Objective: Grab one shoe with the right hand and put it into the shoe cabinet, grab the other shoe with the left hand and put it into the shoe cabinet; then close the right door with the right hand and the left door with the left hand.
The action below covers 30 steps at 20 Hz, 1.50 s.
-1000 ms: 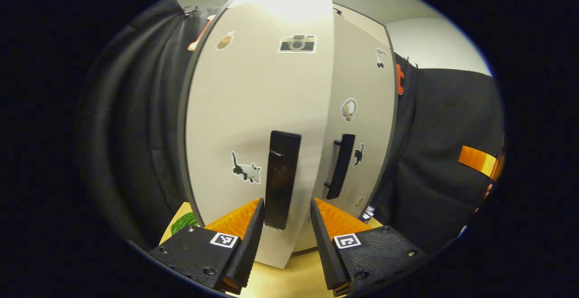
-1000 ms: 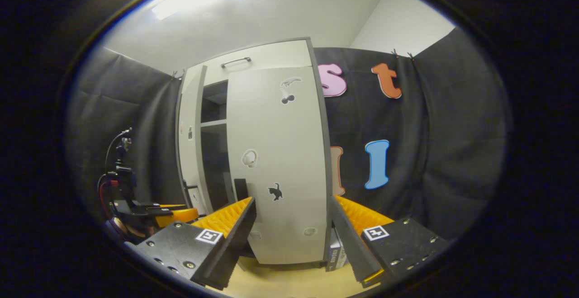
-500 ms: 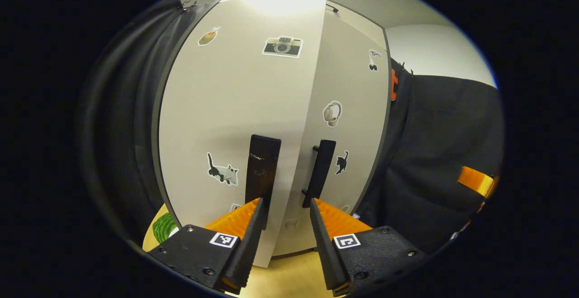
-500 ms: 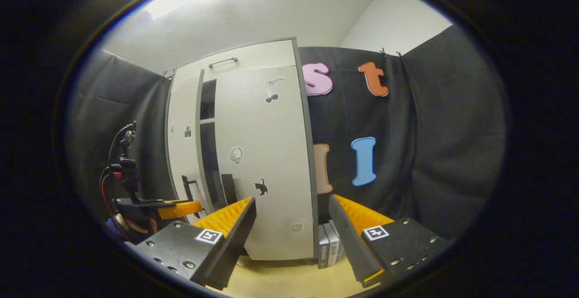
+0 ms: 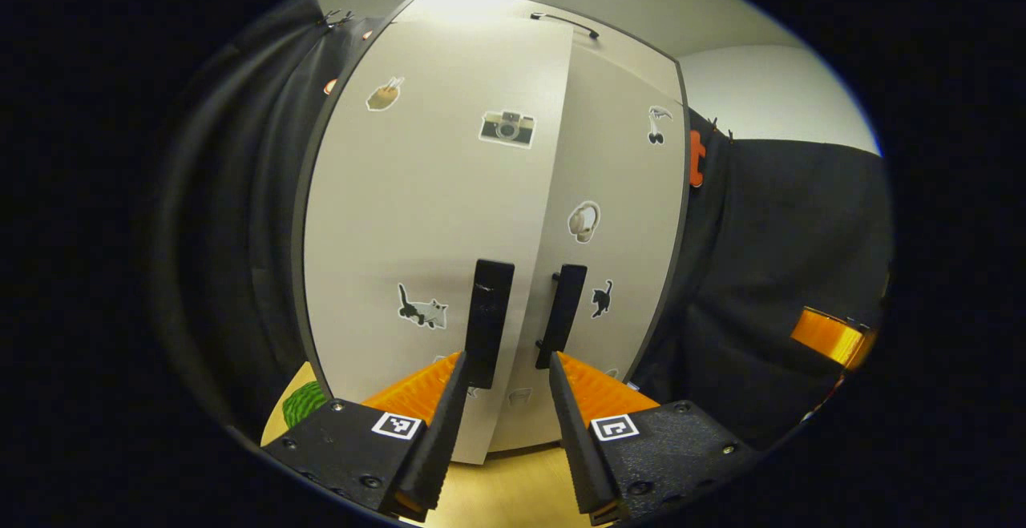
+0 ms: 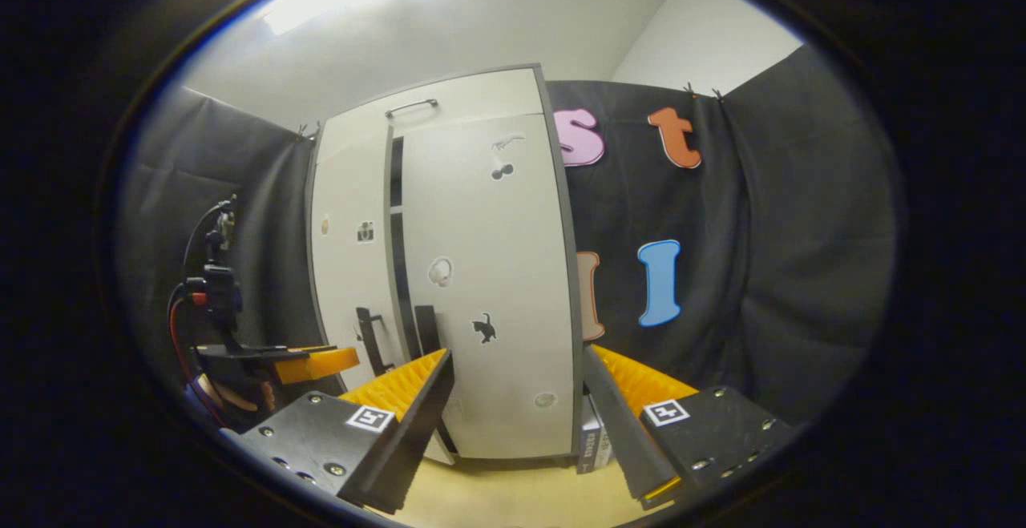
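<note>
Doors of the shoe cabinet point(image 5: 417, 191) are nearly together: the left door point(image 6: 353, 272) has swung almost shut since a second ago, left tool point(image 5: 501, 424) and right tool point(image 6: 517, 424) both apart, shoes hidden inside.

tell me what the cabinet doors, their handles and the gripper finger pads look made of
Left door and right door: smooth matte off-white panels, probably laminated board, with dark edges and stickers on them. Handles: flat black bars, plastic or painted metal, unclear which. Left gripper finger pads: ribbed orange material, apparently plastic or rubber.
</note>
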Tool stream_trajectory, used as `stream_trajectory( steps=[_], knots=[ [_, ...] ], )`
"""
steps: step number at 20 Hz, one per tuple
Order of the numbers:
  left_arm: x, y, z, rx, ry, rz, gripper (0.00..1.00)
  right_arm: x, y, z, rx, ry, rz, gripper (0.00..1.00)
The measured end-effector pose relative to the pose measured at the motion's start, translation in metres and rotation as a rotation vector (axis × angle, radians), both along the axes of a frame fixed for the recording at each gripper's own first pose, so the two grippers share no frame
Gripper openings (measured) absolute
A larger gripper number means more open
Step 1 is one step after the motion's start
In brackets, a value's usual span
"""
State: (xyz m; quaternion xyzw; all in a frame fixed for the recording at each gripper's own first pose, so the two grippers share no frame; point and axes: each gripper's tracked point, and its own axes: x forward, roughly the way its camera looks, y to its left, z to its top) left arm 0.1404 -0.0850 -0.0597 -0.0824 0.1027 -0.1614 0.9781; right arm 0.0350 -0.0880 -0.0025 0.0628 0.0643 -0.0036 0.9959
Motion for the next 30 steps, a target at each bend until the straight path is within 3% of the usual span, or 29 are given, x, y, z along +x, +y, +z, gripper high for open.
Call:
stream_trajectory(
  steps=[1, 2, 3, 8, 13, 14, 17, 30],
  knots=[
    [0.000, 0.002, 0.004, -0.001, -0.012, 0.007, 0.62, 0.002, 0.005, 0.001, 0.000, -0.001, 0.008, 0.97],
    [-0.001, 0.004, 0.007, -0.002, -0.024, 0.013, 0.63, 0.004, 0.009, 0.002, 0.001, -0.004, 0.016, 0.92],
    [-0.001, 0.006, 0.010, -0.003, -0.035, 0.018, 0.62, 0.006, 0.013, 0.004, 0.000, -0.005, 0.022, 0.97],
    [-0.003, 0.007, 0.029, -0.036, -0.099, 0.035, 0.63, 0.011, 0.033, 0.010, -0.005, -0.010, 0.044, 0.97],
    [-0.006, 0.016, 0.040, -0.004, -0.143, 0.053, 0.62, 0.012, 0.048, 0.017, -0.018, -0.020, 0.061, 0.97],
    [-0.007, 0.016, 0.042, -0.003, -0.150, 0.055, 0.62, 0.012, 0.050, 0.017, -0.020, -0.023, 0.062, 0.92],
    [-0.008, 0.017, 0.046, 0.000, -0.170, 0.055, 0.62, 0.010, 0.056, 0.020, -0.029, -0.031, 0.065, 0.97],
    [-0.009, 0.019, 0.049, 0.020, -0.188, 0.039, 0.62, -0.002, 0.057, 0.027, -0.034, -0.059, 0.028, 0.97]
  ],
)
